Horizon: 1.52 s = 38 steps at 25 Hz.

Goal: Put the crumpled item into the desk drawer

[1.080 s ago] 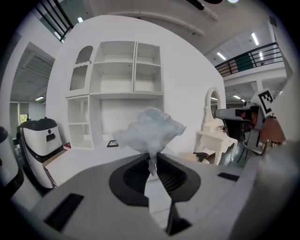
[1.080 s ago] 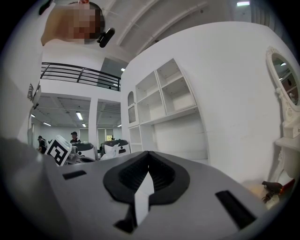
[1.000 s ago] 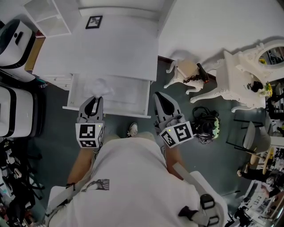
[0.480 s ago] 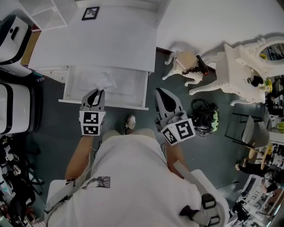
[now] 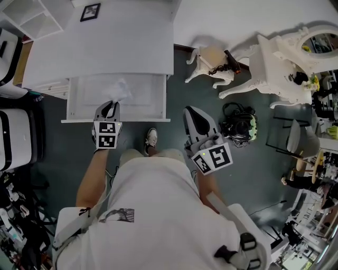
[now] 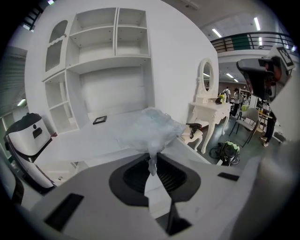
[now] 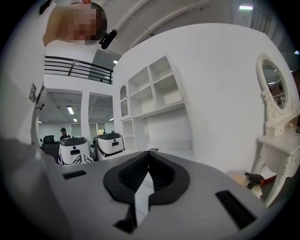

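The white desk (image 5: 105, 47) has its drawer (image 5: 116, 120) pulled open toward me. My left gripper (image 5: 110, 105) reaches over the drawer's front edge, shut on a crumpled, translucent white item (image 5: 120, 90) that hangs over the drawer's inside. In the left gripper view a thin tail of the crumpled item (image 6: 150, 129) is pinched between the jaws of the left gripper (image 6: 151, 161). My right gripper (image 5: 193, 113) hovers over the dark floor to the right of the drawer. In its own view the right gripper (image 7: 149, 153) has its tips together with nothing between them.
A small black picture frame (image 5: 90, 11) lies on the desk top. White machines (image 5: 13, 137) stand to the left. At the right are a small white stool (image 5: 211, 63), a white dressing table (image 5: 285, 63) and a green-black helmet (image 5: 240, 126) on the floor.
My left gripper has sunk toward the open drawer with the crumpled item still in it. The right gripper has shifted only a little.
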Tool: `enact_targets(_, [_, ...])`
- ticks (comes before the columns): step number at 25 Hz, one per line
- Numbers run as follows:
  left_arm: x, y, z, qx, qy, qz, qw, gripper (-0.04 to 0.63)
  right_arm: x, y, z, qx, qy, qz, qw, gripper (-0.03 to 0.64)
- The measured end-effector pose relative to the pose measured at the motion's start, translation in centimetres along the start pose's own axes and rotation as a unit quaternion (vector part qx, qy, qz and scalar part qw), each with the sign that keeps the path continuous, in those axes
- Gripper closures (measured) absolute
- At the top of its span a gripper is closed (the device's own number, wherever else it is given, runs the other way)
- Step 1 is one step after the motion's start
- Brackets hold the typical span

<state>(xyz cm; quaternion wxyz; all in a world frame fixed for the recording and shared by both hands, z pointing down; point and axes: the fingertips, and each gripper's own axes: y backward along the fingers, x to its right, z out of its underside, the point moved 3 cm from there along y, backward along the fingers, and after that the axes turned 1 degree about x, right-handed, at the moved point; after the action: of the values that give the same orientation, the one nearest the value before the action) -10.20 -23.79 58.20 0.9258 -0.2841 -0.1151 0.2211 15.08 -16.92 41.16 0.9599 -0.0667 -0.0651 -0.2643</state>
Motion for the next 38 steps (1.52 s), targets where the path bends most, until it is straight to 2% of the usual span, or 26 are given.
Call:
enact_targets(9, [-0.1, -5.3, 2.4, -0.063, -0.044, 0.022, 0.9968, 0.543, 0.4, 1.0, 0.8, -0.006, -0.006, 0.017, 1.000, 0.606])
enact_targets(14, [0.0, -7.4, 3.2, -0.093, -0.053, 0.043, 0.9933, 0.543, 1.0, 1.5, 0.8, -0.008, -0.006, 0.029, 1.000, 0.606])
enact_targets(30, [-0.5, -15.7, 7.1, -0.173, -0.083, 0.063, 0.9793, 0.543, 1.6, -0.1, 1.5, -0.036, -0.002, 0.048, 0.998, 0.606])
enact_targets(38, [-0.3, -17.8, 8.1, -0.196, -0.092, 0.071, 0.9736, 0.543, 2.1, 0.2, 2.0, -0.056, -0.004, 0.063, 0.996, 0.606])
